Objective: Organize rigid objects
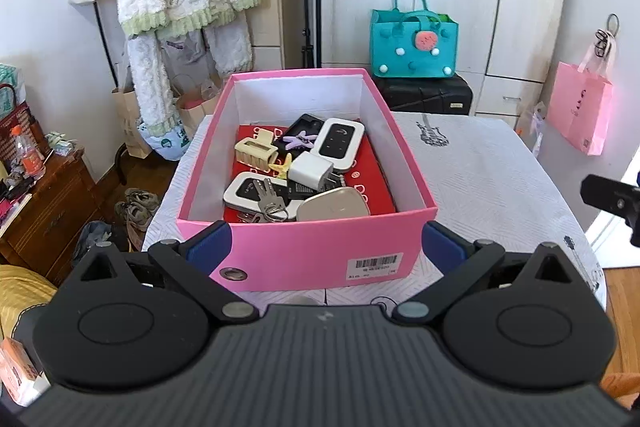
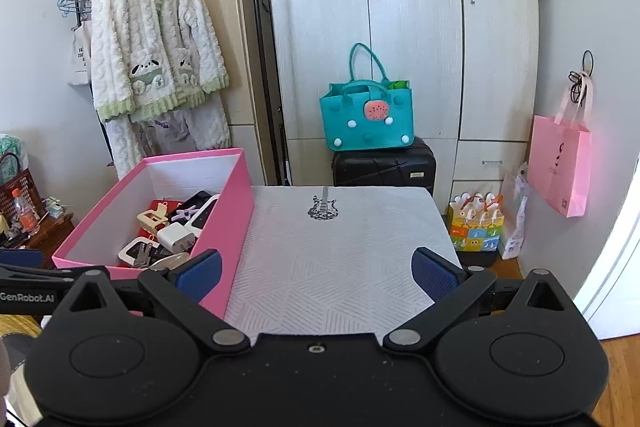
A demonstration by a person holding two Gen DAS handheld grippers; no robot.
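A: The pink cardboard shoebox (image 1: 308,251) with a barcode sticker on its near end sits open on the left half of the table under a white patterned cloth (image 2: 340,251), doesn't it?

B: Yes. Inside, on a red flat packet (image 1: 372,171), lie a cream plastic hair claw (image 1: 256,147), a small purple starfish clip (image 1: 303,139), a white rounded pocket router with a black face (image 1: 339,143), a white cube wall charger (image 1: 310,169), a second white and black router (image 1: 246,191), a bunch of silver keys on a ring (image 1: 270,203) and a flat beige rounded case (image 1: 334,205).

A: And the left gripper (image 1: 326,247)?

B: Its blue-padded fingers are spread wide, one at each near corner of the box, holding nothing. Whether the pads touch the cardboard, I cannot tell.

A: The right gripper (image 2: 316,275)?

B: Also spread wide and empty, over the bare cloth just right of the box; its left pad overlaps the box's near corner in the right wrist view.

A: Behind the table?

B: A teal felt handbag (image 2: 366,119) stands on a black hard suitcase (image 2: 384,163) before pale wardrobe doors (image 2: 400,27).
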